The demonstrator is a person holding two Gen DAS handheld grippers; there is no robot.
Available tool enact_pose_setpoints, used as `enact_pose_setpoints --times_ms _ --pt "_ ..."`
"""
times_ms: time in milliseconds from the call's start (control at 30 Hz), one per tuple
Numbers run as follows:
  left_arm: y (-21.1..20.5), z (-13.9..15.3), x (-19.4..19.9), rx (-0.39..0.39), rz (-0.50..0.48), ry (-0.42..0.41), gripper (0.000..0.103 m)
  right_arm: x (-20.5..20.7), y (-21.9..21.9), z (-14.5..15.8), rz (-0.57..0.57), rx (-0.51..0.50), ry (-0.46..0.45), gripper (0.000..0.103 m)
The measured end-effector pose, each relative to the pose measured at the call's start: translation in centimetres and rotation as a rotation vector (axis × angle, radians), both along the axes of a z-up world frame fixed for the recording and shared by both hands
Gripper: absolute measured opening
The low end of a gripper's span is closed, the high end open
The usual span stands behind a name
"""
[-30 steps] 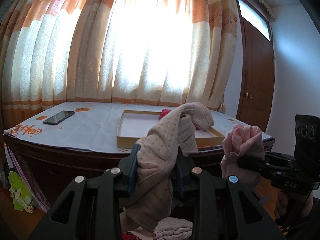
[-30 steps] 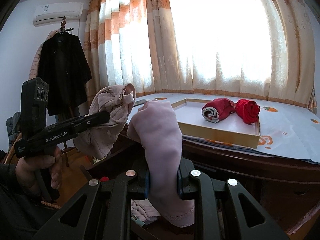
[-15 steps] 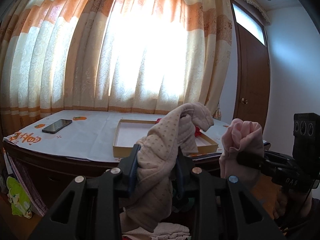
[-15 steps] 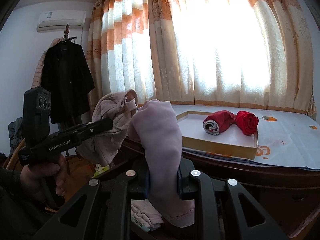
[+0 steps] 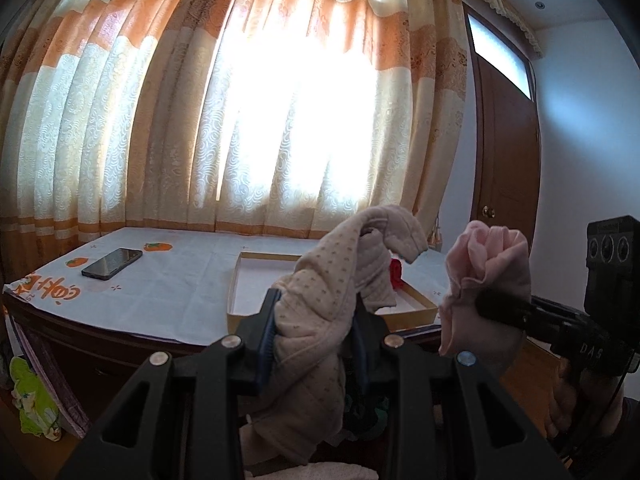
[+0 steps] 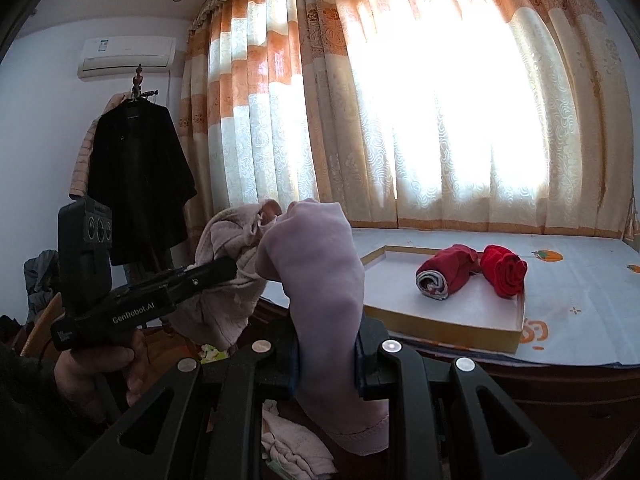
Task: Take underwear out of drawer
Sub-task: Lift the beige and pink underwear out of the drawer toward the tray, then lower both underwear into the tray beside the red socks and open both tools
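Since a second ago, both of my claws have risen a little, so the tabletop sits lower in each view, and each keeps the same cloth clamped.

Nearest, my left claw [image 5: 314,332] is closed narrow on a beige dotted knit underwear piece [image 5: 320,312]; the cloth bulges up above the jaws and hangs down below them. Just to its right, my right claw [image 6: 326,354] grips a pale pink soft cotton underwear piece [image 6: 320,276] the same way, bunched above the jaws and trailing beneath. Seen from the right claw, the left claw's dark body is held by a hand [image 6: 96,368] at the lower left.

Below both claws lies more pale folded cloth [image 6: 296,448]; whether it lies in the drawer I cannot tell.

Ahead of the claws stands a dark wooden table [image 6: 540,392] under a white printed cover. On it, ahead of the right claw, rests a shallow tan cardboard tray [image 6: 440,330] holding a rolled dark red cloth [image 6: 446,274] and a rolled bright red cloth [image 6: 504,274], just beside each other. Ahead and left of the left claw lies a black smartphone [image 5: 112,263].

Farthest, orange and cream curtains [image 5: 248,120] glow with daylight.
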State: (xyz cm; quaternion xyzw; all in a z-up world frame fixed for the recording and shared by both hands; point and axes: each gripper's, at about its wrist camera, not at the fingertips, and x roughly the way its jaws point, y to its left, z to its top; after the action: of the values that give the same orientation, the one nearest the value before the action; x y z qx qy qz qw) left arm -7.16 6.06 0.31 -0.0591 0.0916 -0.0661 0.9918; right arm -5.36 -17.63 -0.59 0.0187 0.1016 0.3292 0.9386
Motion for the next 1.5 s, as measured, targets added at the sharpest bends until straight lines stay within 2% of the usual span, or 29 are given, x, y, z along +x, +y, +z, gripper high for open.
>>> enact_pose_setpoints --times_ms 767,1500 --pt "0.3 1.8 6.4 -0.008 -0.016 0.021 0.031 7.2 0.9 3.5 0.001 0.045 0.084 0.022" --pt "0.5 3.6 11.7 0.029 -0.008 0.044 0.031 13.3 2.4 6.0 -0.006 0.034 0.146 0.022"
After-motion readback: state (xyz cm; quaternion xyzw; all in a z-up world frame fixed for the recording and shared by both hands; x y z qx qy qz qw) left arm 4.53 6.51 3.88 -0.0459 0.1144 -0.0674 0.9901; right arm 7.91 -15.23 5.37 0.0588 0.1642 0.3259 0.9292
